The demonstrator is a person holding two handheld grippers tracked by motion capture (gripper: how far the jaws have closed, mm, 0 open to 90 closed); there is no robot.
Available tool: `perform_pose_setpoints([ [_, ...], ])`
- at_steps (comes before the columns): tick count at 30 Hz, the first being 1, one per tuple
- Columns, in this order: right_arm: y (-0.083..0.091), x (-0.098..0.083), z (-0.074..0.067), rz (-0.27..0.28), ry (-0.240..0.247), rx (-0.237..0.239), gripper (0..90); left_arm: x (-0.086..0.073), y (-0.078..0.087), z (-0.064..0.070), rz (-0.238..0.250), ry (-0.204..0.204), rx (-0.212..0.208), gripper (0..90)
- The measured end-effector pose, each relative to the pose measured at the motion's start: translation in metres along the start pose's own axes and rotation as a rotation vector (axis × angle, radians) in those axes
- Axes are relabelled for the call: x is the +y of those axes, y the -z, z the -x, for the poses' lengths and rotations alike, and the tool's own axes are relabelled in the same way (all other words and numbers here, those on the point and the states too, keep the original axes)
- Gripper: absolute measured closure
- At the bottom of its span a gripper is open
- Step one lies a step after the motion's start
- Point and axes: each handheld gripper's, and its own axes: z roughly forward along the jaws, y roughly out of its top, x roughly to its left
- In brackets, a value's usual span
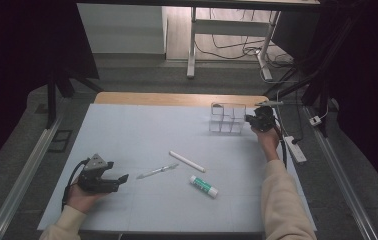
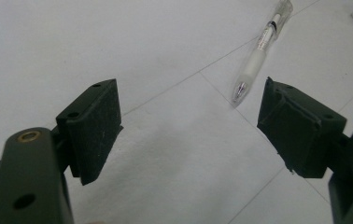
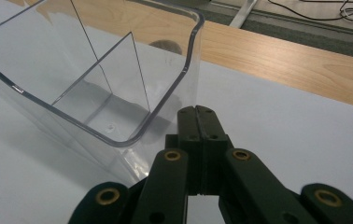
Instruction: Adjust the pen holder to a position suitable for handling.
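Organiser first: the clear plastic divided organiser point(image 1: 227, 119) stands near the table's far edge, my right gripper point(image 1: 260, 120) pressed together, empty, beside its right wall. Left gripper point(image 1: 119, 179), jaws apart, faces the clear-barrelled pen point(image 1: 156, 171) lying nearer me than the organiser. I judge grasping the pen comes next.

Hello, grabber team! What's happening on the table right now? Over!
Left gripper open, fingers apart, aimed at clear pen with white grip. Right gripper shut, against clear plastic divided organizer. Nothing between pen and left gripper.
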Motion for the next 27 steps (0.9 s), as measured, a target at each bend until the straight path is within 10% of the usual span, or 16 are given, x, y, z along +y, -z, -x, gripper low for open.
perform_pose_setpoints([
  [27,-0.018,0.010,-0.034,0.003,0.026,0.061,88.7,0.000,-0.001,-0.001,-0.001,-0.001,-0.002,21.5],
])
